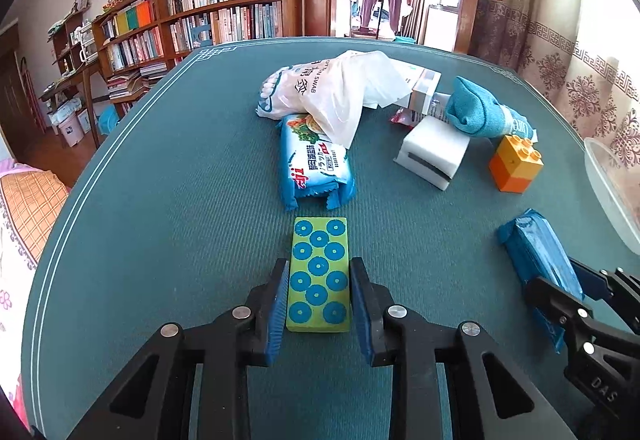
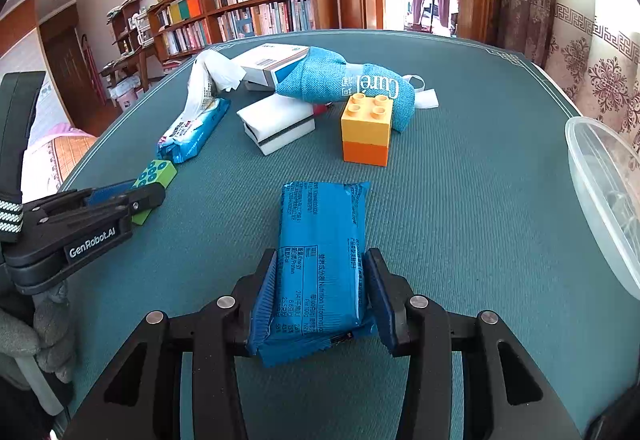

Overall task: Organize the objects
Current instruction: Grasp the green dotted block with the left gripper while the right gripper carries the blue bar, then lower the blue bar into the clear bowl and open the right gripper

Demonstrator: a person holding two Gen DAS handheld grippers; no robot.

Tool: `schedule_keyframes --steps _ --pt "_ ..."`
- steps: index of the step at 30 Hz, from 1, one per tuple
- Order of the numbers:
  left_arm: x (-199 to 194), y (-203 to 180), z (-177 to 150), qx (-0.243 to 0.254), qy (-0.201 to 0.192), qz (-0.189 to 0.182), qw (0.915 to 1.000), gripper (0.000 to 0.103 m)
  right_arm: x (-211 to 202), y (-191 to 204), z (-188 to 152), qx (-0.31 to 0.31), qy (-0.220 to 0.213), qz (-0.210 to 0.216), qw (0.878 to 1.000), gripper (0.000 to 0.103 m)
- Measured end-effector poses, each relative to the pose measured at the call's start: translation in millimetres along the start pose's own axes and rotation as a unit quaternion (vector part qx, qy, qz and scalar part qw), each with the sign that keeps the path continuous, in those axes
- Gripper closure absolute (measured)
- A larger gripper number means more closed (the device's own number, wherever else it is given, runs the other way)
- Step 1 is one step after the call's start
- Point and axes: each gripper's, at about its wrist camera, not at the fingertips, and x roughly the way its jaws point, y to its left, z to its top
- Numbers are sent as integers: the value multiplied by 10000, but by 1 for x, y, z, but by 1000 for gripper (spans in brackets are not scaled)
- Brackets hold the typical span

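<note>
A green block with blue dots [image 1: 319,275] lies on the teal table [image 1: 180,199] between the fingers of my left gripper [image 1: 319,272]; the pads sit at its two sides with slim gaps. It also shows in the right wrist view [image 2: 154,171]. My right gripper [image 2: 320,268] is shut on a blue snack packet [image 2: 318,264], which rests on the table. The packet also shows in the left wrist view [image 1: 538,260], with the right gripper [image 1: 576,304] over its near end.
Further back lie a blue-white snack bag [image 1: 314,163], a white plastic bag [image 1: 332,91], a white sponge block [image 1: 434,153], a yellow-orange toy brick [image 2: 366,133], a blue cloth pouch [image 2: 348,85] and a white box [image 2: 272,63]. A clear plastic container [image 2: 600,191] stands at the right edge.
</note>
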Motion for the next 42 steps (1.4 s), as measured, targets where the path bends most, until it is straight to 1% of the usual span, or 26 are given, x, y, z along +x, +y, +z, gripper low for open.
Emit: schedule_keyframes --steps 6,11,16,20,26,30,35,39,42 --pt "-15 -12 -3 126 -88 -141 9998 72 -4 -6 -1 169 -35 161 9997 59" --pt "-25 -23 -1 230 -188 -249 9992 72 -11 -16 2 425 21 387 9983 60" --pt "-31 -42 2 368 -288 -366 9982 72 -31 -31 6 583 -119 338 9977 60" --pt "-32 -55 5 472 -300 -456 9974 72 -47 -53 9 787 -188 271 9963 61" --pt "-31 -76 8 616 -282 -570 9961 72 -69 -93 13 1089 -266 -4 9937 61" --pt "-31 -93 10 736 -259 -633 9949 72 -81 -124 17 1174 -346 -407 9916 61" --pt "-32 -114 14 923 -274 -685 9930 72 -91 -171 21 1389 -394 -845 9859 61" --pt "-32 -131 18 1019 -255 -767 9915 72 -95 -204 22 1485 -407 -1150 9814 61" --pt "-33 -145 20 1124 -255 -823 9899 72 -95 -226 20 1541 -359 -1299 9788 61"
